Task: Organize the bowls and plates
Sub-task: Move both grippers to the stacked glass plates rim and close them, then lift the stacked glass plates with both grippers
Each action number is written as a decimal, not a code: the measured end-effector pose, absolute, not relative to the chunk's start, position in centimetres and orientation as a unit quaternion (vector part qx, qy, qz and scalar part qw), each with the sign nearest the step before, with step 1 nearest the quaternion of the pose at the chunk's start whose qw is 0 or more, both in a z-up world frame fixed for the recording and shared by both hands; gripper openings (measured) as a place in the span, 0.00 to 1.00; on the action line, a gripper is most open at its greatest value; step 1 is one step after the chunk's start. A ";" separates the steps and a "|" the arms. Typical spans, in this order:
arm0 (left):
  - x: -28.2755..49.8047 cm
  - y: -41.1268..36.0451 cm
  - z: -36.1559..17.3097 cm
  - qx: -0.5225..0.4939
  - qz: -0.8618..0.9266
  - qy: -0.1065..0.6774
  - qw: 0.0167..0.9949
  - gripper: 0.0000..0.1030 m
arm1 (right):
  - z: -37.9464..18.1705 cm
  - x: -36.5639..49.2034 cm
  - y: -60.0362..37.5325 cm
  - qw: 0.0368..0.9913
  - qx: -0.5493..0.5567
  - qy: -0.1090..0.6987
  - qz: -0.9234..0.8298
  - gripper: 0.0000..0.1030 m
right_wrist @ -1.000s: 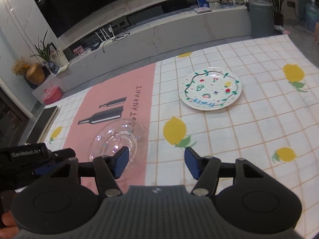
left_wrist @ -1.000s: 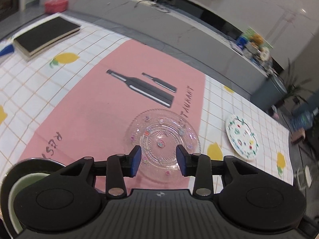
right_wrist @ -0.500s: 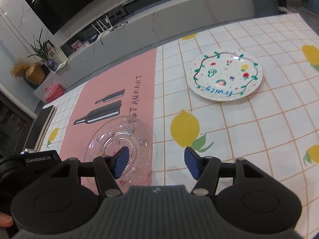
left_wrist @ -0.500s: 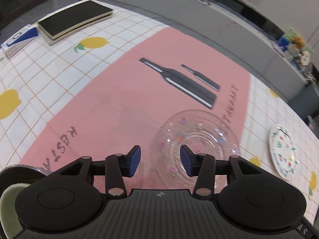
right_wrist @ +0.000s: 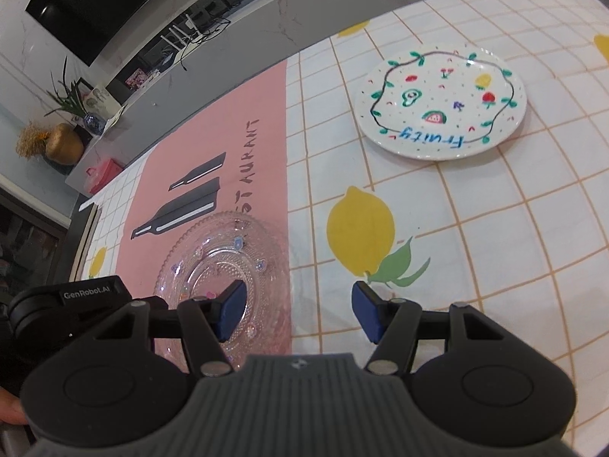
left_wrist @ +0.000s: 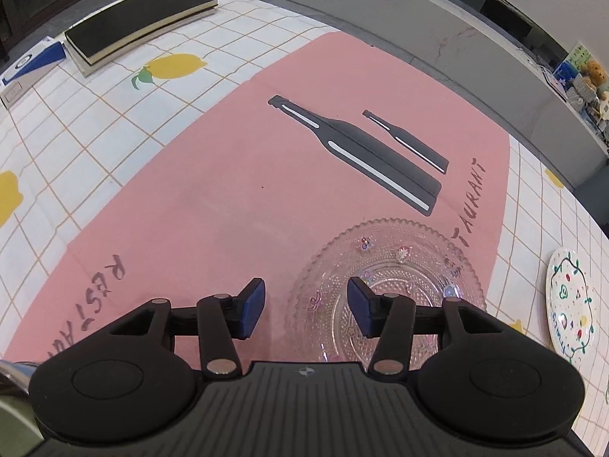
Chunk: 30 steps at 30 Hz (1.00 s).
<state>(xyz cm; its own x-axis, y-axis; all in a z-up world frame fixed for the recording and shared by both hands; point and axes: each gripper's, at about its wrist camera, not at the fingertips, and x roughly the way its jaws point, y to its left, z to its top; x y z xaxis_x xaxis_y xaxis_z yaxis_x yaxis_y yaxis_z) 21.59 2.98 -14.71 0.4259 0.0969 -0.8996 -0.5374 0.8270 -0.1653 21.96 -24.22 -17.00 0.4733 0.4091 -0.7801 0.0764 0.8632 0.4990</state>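
Black book [left_wrist: 141,19]: lay flat at the far left of the lemon-print tablecloth [left_wrist: 76,144], a blue-and-white box [left_wrist: 30,68] just beside it
Pink placemat [left_wrist: 228,198]: spread over the cloth, printed with two dark bottles and hand-lettered "RESTAURANT"
Left gripper [left_wrist: 306,306]: tilted down over the placemat; jaws had just been opening and stood wide apart, nothing pressed between the blue pads; the left pad sat over bare placemat, the right pad over the glass plate
Glass plate [left_wrist: 399,266]: clear, beaded, scalloped rim, small coloured flowers; rested on the placemat's right part, its edge close to the placemat's border; seen in the right wrist view at [right_wrist: 243,251]
Right gripper [right_wrist: 298,310]: jaws apart, holding nothing; left pad over the glass plate, right pad over the cloth beside a printed lemon
White plate [right_wrist: 441,103]: painted with fruit, a vine ring and "Fruity"; sat on the checked cloth well apart from the glass plate, to its right; also at [left_wrist: 571,304]
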 end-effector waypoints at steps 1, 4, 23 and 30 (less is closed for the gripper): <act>21.6 3.1 -14.9 -0.228 0.196 0.499 0.813 0.57 | -17.2 22.1 -24.2 0.822 0.244 0.504 0.101 0.59; 21.6 3.5 -15.4 -0.249 0.192 0.498 0.808 0.57 | -17.3 22.3 -24.2 0.823 0.248 0.500 0.105 0.57; 21.8 1.5 -15.5 -0.233 0.157 0.514 0.810 0.22 | -18.4 23.0 -24.2 0.799 0.285 0.519 0.109 0.14; 21.5 -1.4 -15.6 -0.186 0.101 0.526 0.824 0.22 | -18.5 22.6 -27.0 0.796 0.306 0.515 0.089 0.17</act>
